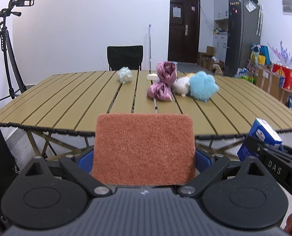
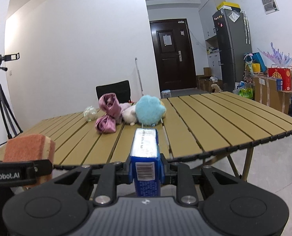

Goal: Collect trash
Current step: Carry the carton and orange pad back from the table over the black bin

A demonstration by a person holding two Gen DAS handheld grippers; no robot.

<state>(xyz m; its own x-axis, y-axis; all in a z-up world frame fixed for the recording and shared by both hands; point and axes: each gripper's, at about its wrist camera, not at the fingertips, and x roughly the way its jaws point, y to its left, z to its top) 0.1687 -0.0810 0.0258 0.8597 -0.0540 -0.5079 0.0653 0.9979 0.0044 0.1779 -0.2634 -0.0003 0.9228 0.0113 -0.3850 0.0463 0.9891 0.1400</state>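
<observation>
Rust-orange sponge between the left jaws; blue carton with white top in the right; ahead, tan slatted table, mauve pouch, sky-blue plush.

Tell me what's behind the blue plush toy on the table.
Behind the blue plush, a sliver of something yellow shows, with a white plush beside it. The blue plush covers the rest of the yellow thing, so I cannot tell what it is.

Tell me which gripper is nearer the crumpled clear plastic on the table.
Left. The left gripper, shut on the orange sponge, sits nearly in line with the crumpled plastic. The right gripper, holding the blue carton, is farther over, facing the blue plush.
</observation>
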